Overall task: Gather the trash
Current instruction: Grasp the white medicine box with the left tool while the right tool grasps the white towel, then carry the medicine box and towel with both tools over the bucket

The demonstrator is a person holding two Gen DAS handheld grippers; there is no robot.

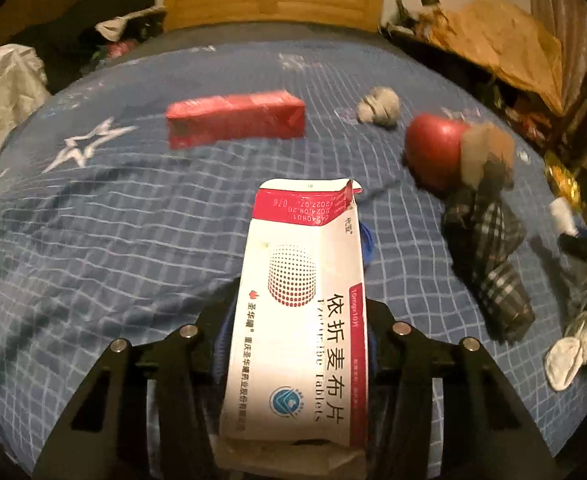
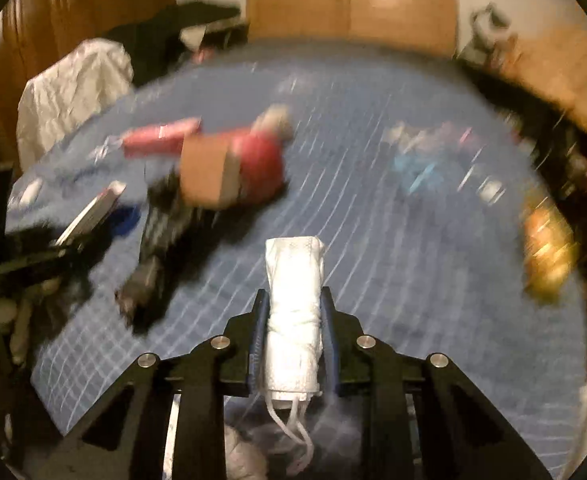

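Your left gripper [image 1: 297,320] is clamped on a white and red cardboard tablet box [image 1: 299,300], which stands up between the closed jaws above the blue grid-patterned bedsheet [image 1: 133,220]. The box's torn top flap points away from you. Your right gripper [image 2: 293,320] is closed around a rolled white face mask [image 2: 293,312]; its ear loops hang below the jaws. On the bedsheet beyond the left gripper lie a long red carton [image 1: 235,120], a crumpled grey-white wad [image 1: 378,105] and a red apple [image 1: 435,150], with a dark plaid cloth [image 1: 489,256] just beside the apple. The right wrist view is motion-blurred.
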